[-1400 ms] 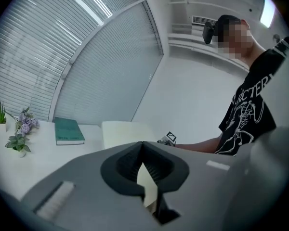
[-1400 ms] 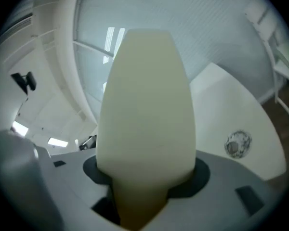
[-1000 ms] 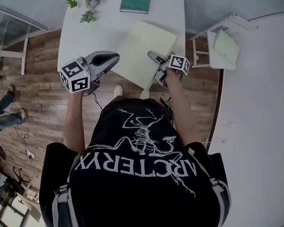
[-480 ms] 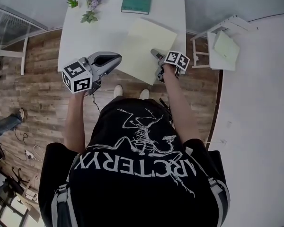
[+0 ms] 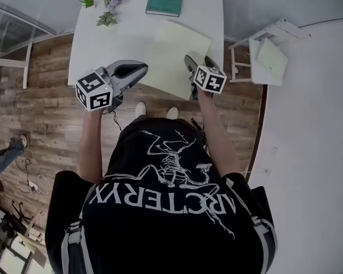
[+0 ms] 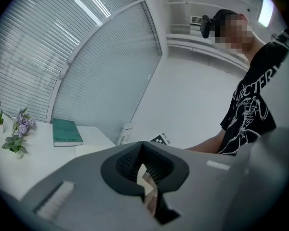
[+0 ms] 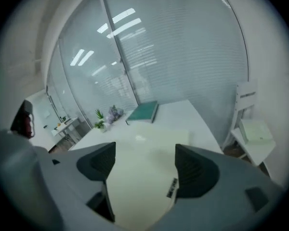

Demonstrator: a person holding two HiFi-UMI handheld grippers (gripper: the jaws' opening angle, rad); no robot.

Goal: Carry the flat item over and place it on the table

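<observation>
Pale yellow sheet (image 5: 172, 53) lies flat on the counter (image 5: 103, 39), its near edge at the counter's front. My right claw (image 7: 140, 160) stands open over that edge, gripping nothing. My left claw (image 6: 143, 150) is closed and empty. The sheet looks thin, light and bendy, so grip it by an edge.

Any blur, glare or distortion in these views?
Right gripper view: soft throughout, ceiling lights mirrored in the glass wall, a faint glint on the sheet. Left gripper view: sharper, blinds bowed by the fisheye, dark corners. Head view: crisp, evenly lit.
</observation>
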